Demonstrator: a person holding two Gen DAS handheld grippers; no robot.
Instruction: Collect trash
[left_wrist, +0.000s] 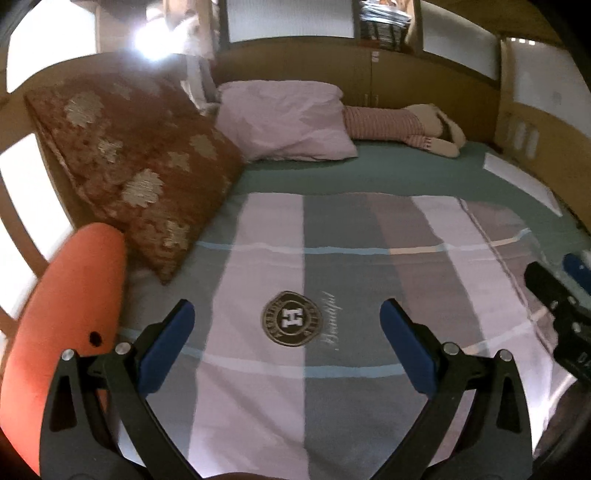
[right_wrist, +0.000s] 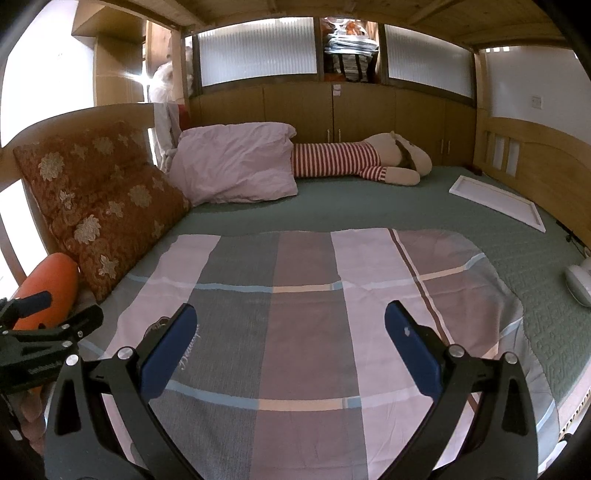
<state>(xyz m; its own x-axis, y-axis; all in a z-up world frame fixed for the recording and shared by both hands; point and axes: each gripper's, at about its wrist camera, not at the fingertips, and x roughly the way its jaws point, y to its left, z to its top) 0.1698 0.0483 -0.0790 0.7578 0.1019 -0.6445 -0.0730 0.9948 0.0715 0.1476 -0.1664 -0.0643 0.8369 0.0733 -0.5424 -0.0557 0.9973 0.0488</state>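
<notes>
No trash can be made out on the plaid blanket (right_wrist: 295, 332). Both claws hover over it with fingers apart and nothing between them: left gripper (left_wrist: 286, 332), right gripper (right_wrist: 291, 334). Red cushion (right_wrist: 99, 206) sits at ten o'clock.

Left gripper (left_wrist: 287, 334), blue-padded jaws spread wide, nothing between them, above a pink-and-grey checked cotton blanket (left_wrist: 332, 266) bearing a round embroidered "H" badge (left_wrist: 291, 318). Orange cylindrical bolster (left_wrist: 70, 317) at left, touching a red floral brocade cushion (left_wrist: 136, 166). Beyond, pale pink pillow (left_wrist: 288, 122) and striped plush toy (left_wrist: 402, 123) on green sheet (left_wrist: 406, 170). Right gripper (left_wrist: 561, 314) at right edge, jaws unclear.
</notes>
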